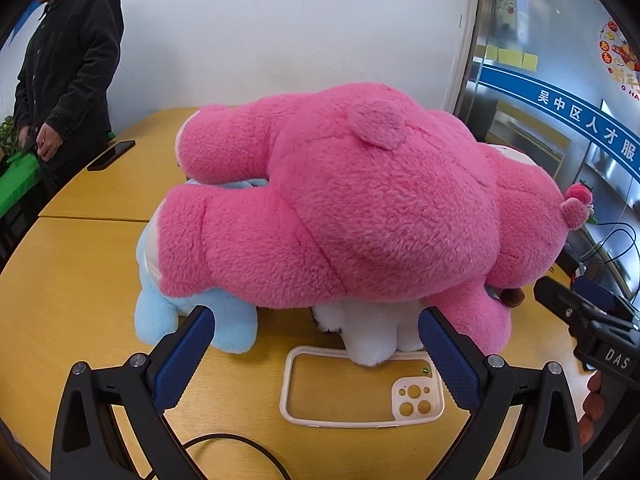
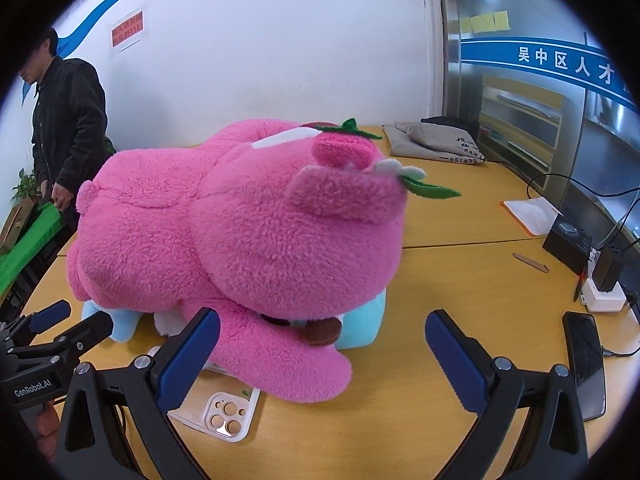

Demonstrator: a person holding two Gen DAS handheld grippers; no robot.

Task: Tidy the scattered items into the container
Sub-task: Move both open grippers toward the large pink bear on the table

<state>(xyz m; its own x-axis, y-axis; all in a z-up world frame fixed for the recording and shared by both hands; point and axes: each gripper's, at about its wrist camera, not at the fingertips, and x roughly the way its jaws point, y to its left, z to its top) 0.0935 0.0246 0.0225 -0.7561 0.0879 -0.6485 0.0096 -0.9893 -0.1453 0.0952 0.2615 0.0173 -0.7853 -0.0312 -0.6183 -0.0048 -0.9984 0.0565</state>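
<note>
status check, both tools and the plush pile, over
Left tool open, empty. Right tool open, empty. Pink plush bear lies atop blue plush and white plush, ungrasped. Phone case on table; no container in view.
</note>
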